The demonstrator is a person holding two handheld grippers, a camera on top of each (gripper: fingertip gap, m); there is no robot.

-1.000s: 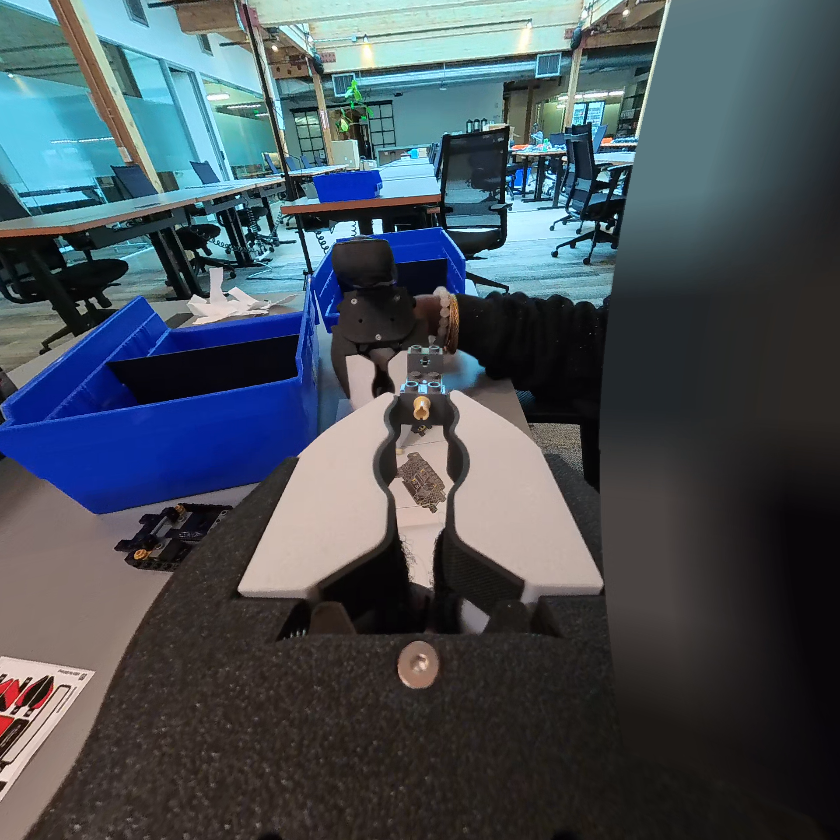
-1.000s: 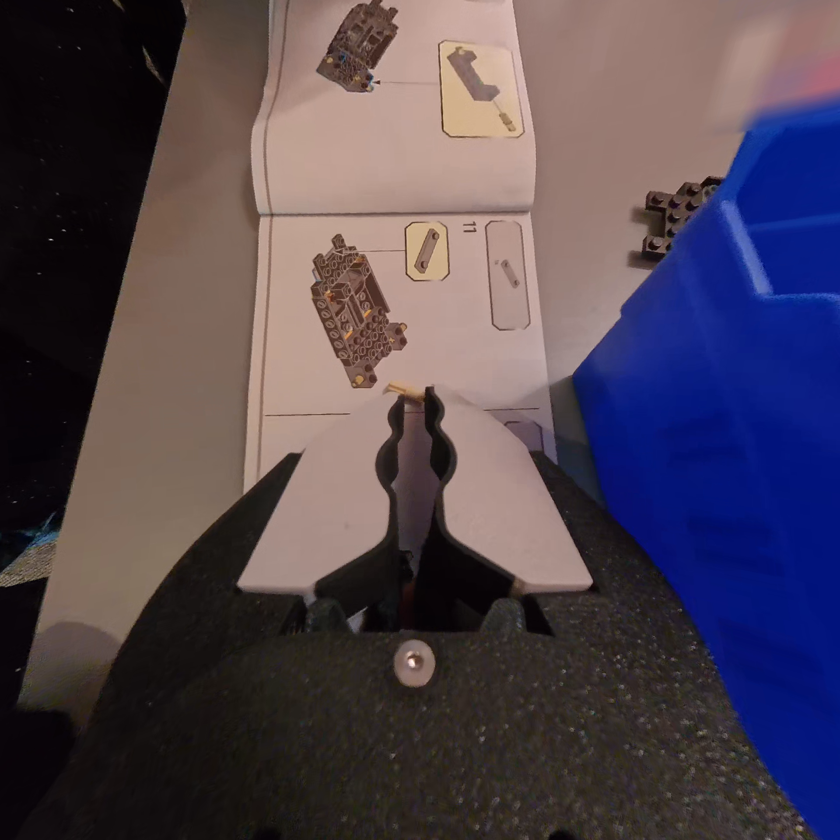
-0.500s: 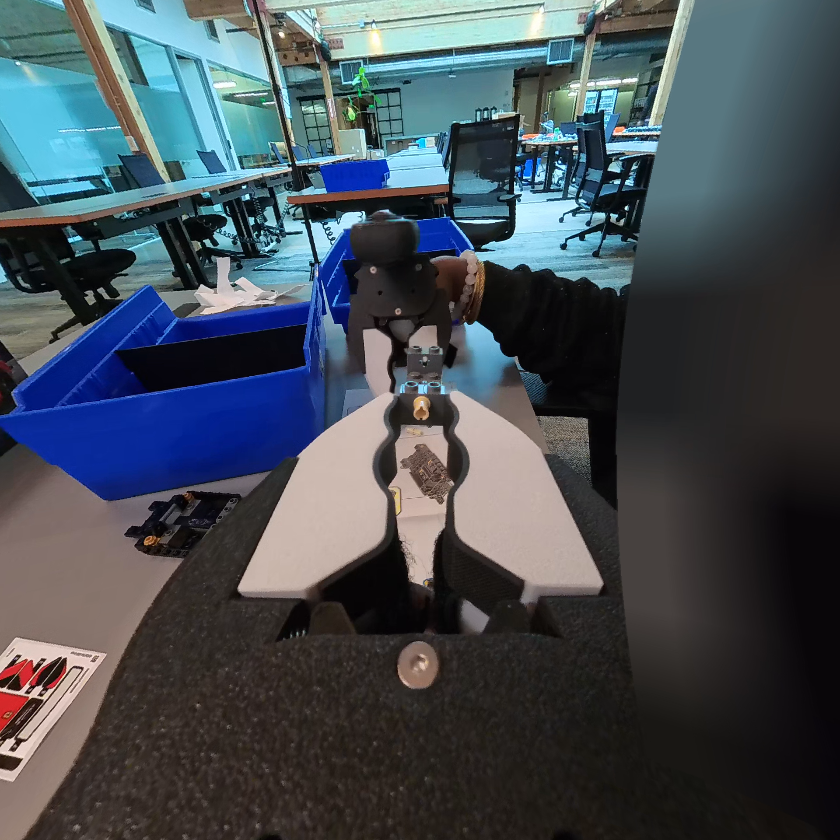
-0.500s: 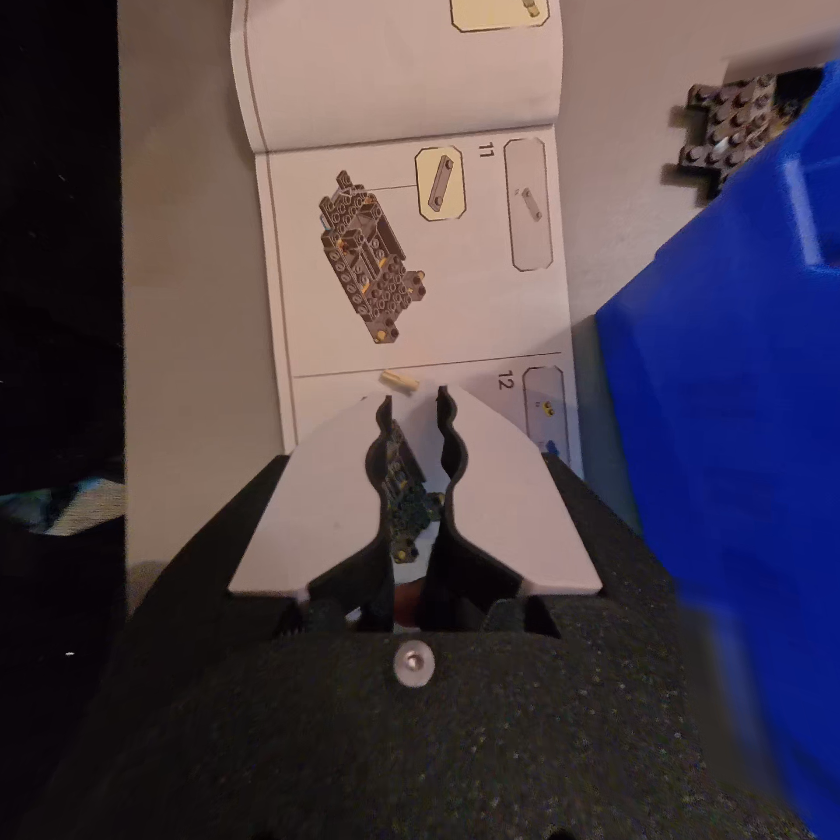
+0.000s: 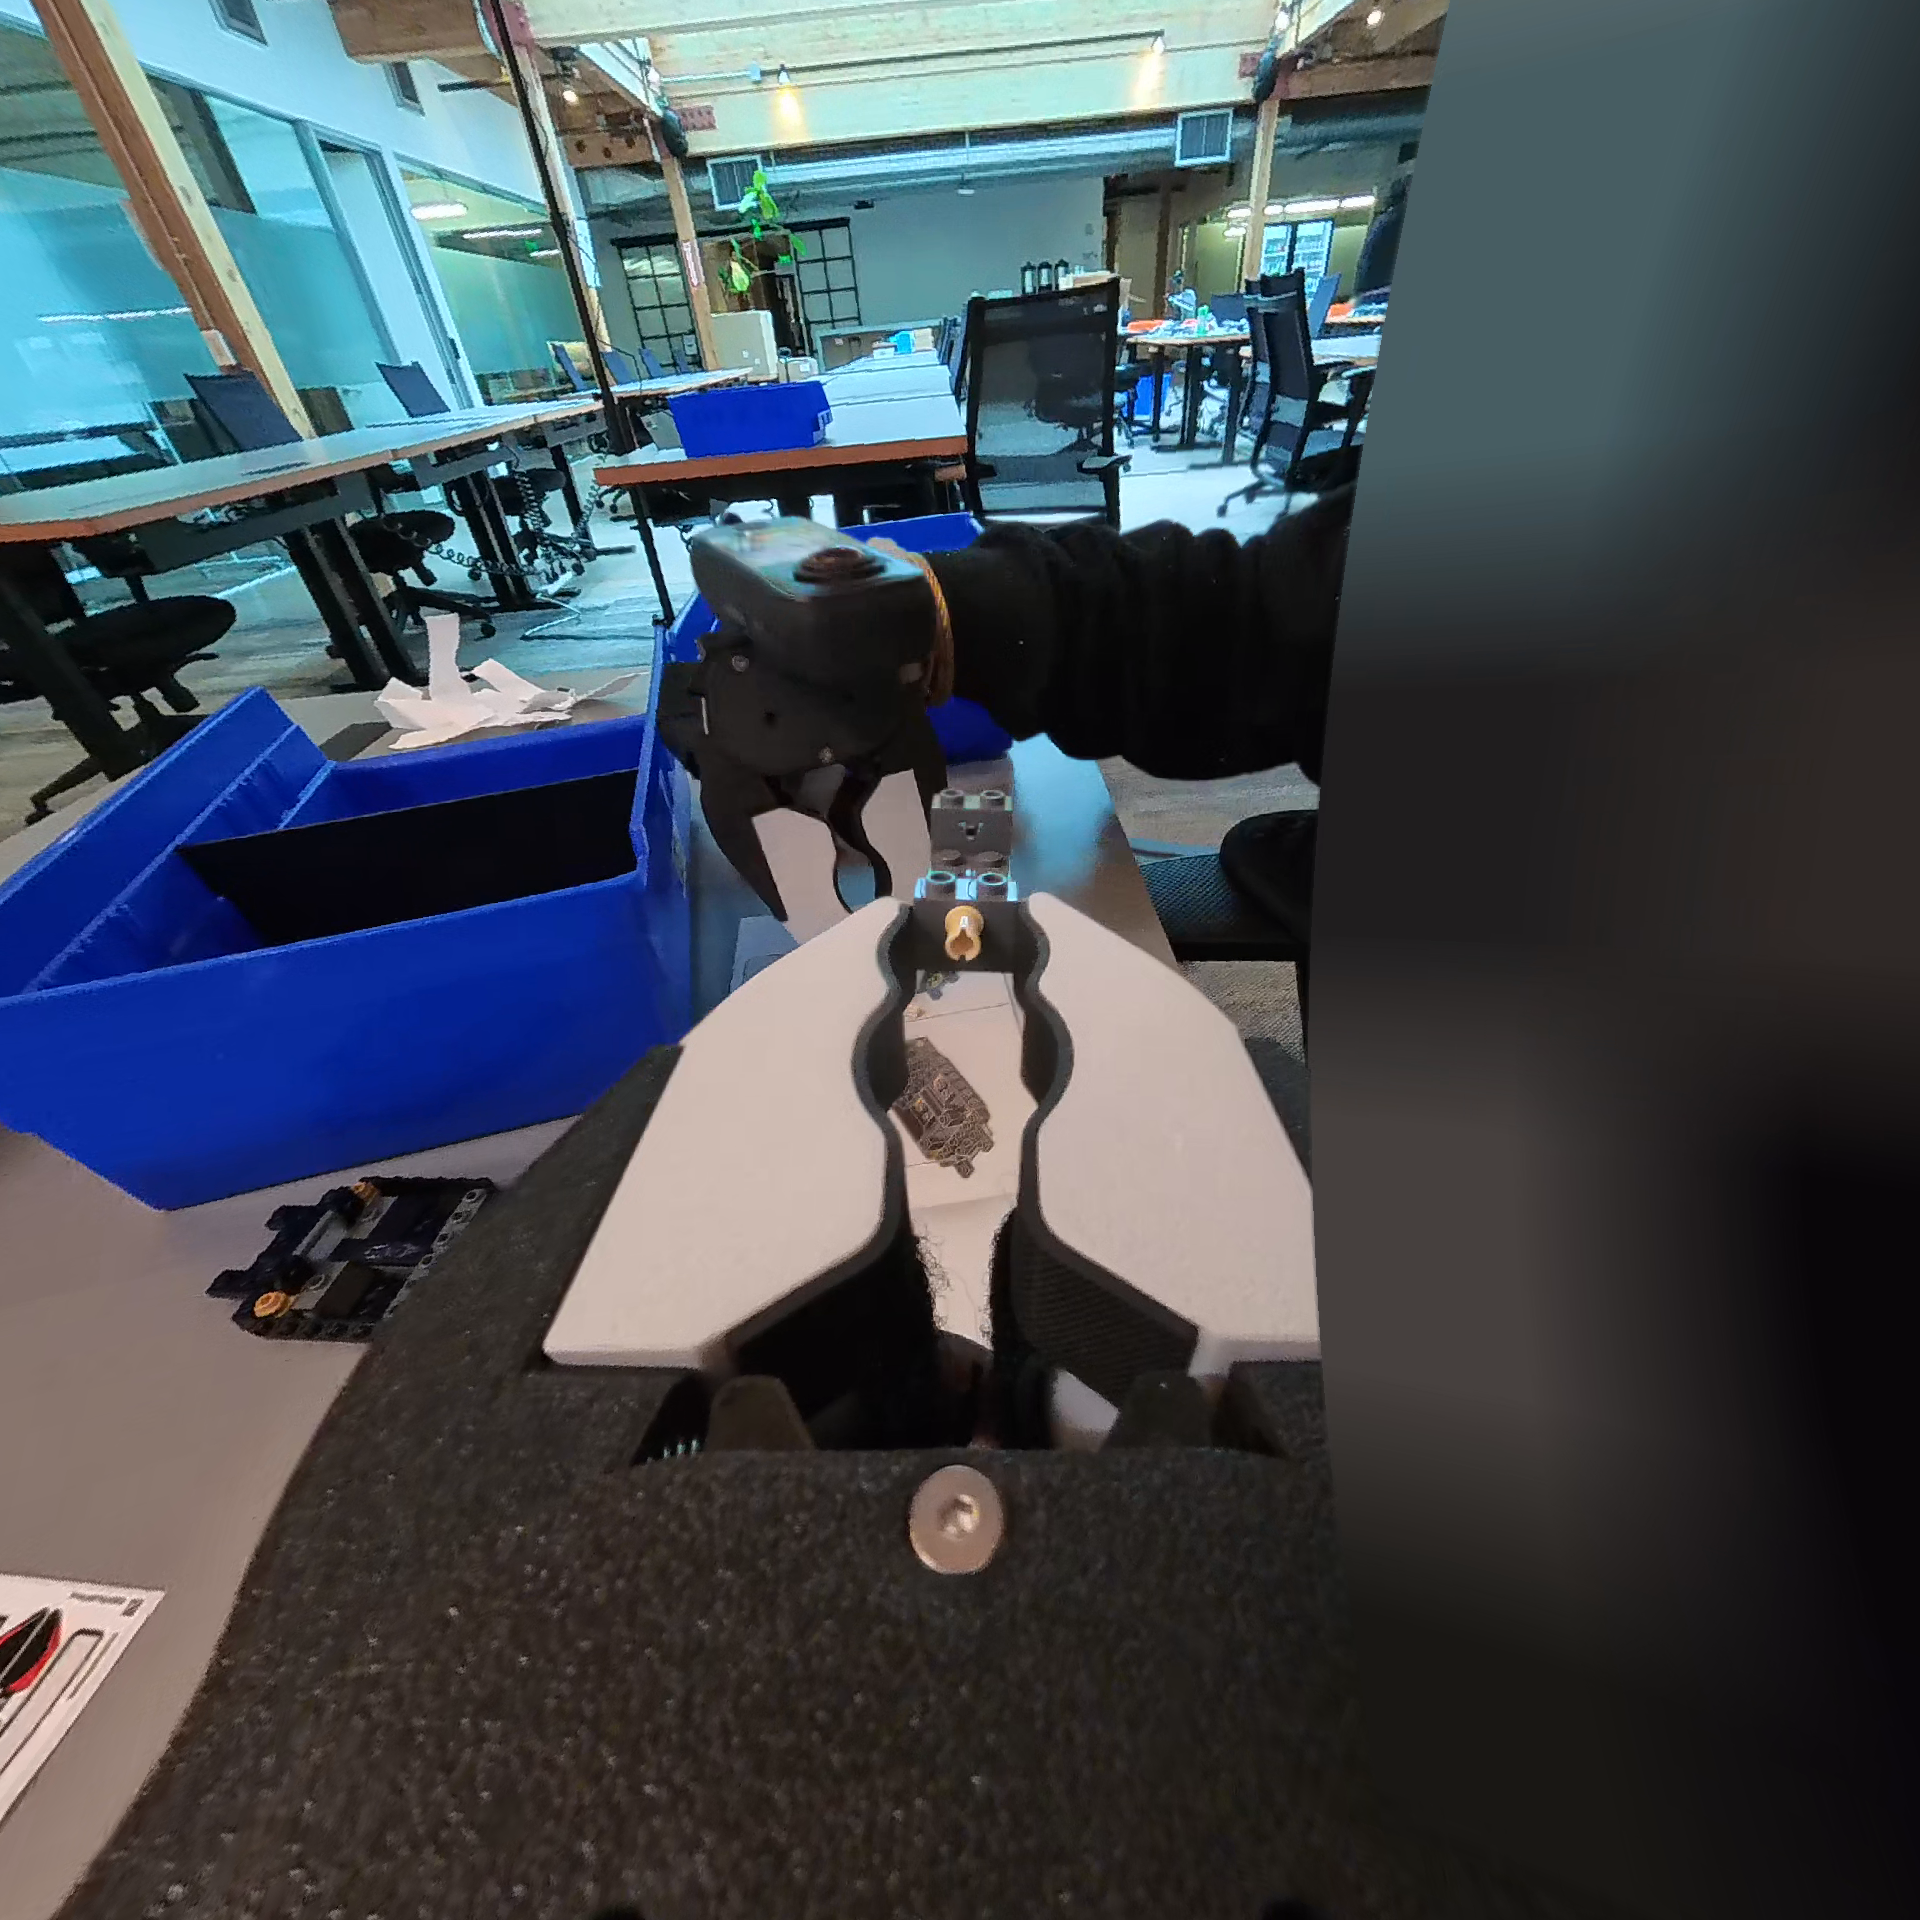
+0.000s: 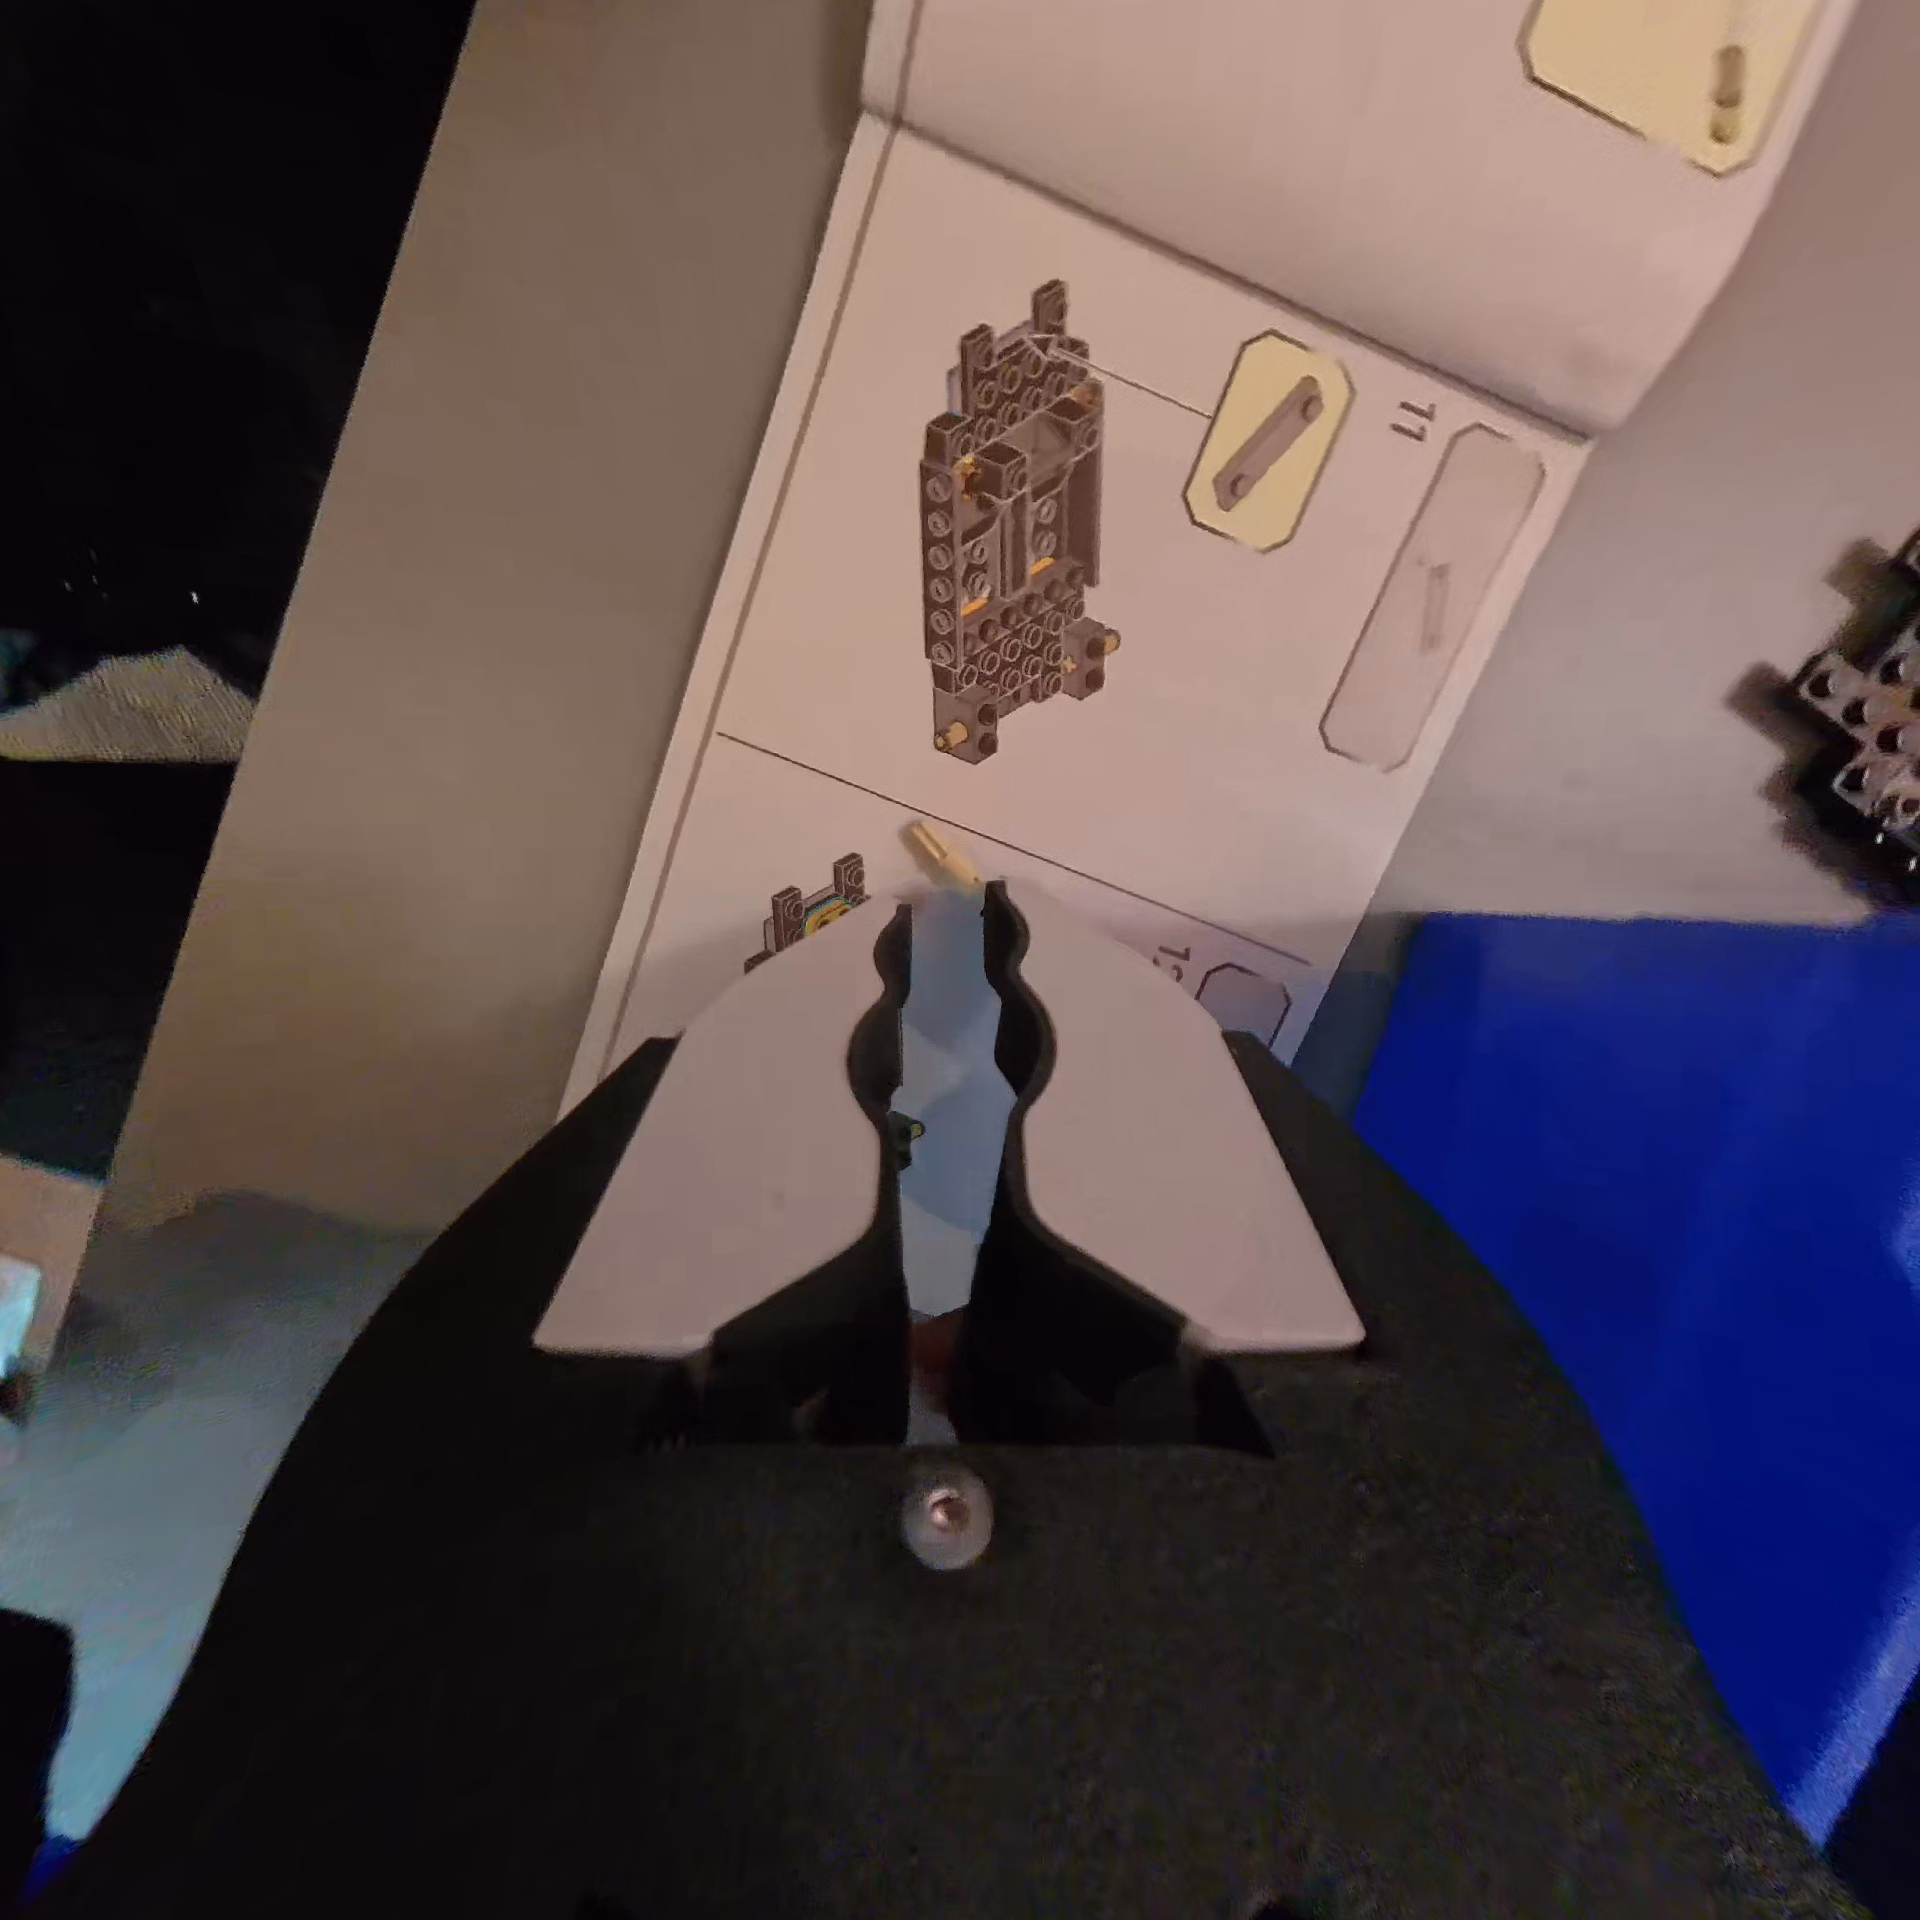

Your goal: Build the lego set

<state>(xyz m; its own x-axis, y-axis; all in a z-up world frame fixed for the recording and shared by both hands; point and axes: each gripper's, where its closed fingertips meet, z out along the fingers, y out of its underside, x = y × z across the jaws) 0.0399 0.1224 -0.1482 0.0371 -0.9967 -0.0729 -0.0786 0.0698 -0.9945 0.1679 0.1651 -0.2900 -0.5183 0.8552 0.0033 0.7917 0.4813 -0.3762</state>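
My left gripper is shut on a small grey lego piece with a tan pin in its front, held above the open instruction booklet. My right gripper is open by a narrow gap and empty, pointing down at the booklet. A loose tan pin lies on the page just ahead of its tips. In the left wrist view the right gripper hangs just beyond and left of the grey piece, held by a hand in a black sleeve.
A blue bin stands at the left, and its wall shows in the right wrist view. A dark lego assembly lies in front of it and also shows at the right edge. A sticker sheet lies near me. A dark blurred panel blocks the right side. There is about 20 cm between the tips of the two grippers.
The right gripper opened and left the tan pin on the page, drew back, then tilted and came close to the pin again. The left gripper kept its hold and barely moved.
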